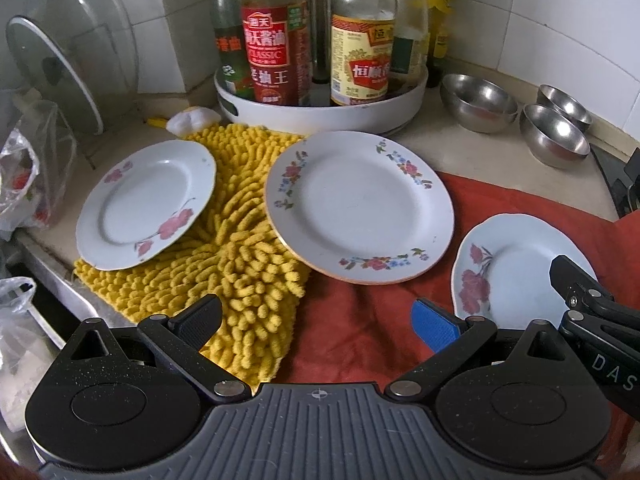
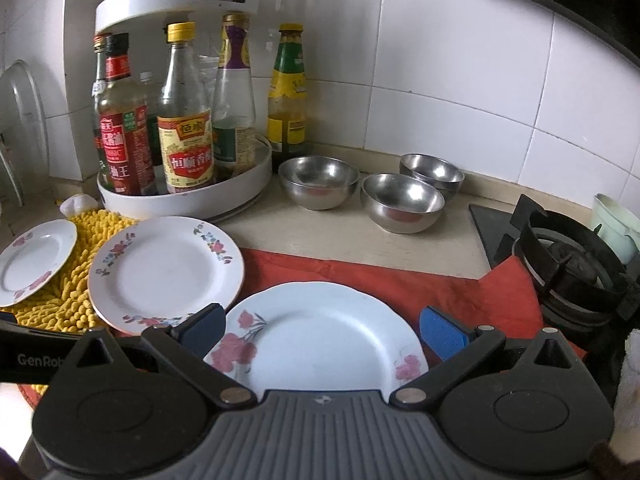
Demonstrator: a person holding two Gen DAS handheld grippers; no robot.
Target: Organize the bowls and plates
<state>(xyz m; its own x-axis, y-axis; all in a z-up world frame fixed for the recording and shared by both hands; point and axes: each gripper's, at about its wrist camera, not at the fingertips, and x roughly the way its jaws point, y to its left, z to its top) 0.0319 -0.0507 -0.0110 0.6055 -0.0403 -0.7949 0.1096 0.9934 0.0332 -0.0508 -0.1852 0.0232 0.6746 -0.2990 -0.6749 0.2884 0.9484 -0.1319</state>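
Both the left tongs (image 1: 316, 326) and the right tongs (image 2: 324, 334) stand wide open and hold nothing. Three flowered plates lie on the worktop (image 2: 352, 232): a small plate (image 1: 146, 204) on the yellow mat (image 1: 236, 276), a big plate (image 1: 360, 206) half on the mat and half on the red cloth (image 1: 360, 328), and a scalloped plate (image 2: 320, 340) on the cloth just below the right tongs. Three steel bowls (image 2: 402, 202) sit near the wall beside a white bottle rack (image 2: 184, 196).

I see three white plates (image 1: 360, 208) with pink flower prints, a shaggy yellow mat (image 1: 236, 264), a red cloth (image 1: 360, 320), silver bowls (image 2: 402, 202) and a beige counter (image 2: 360, 236).
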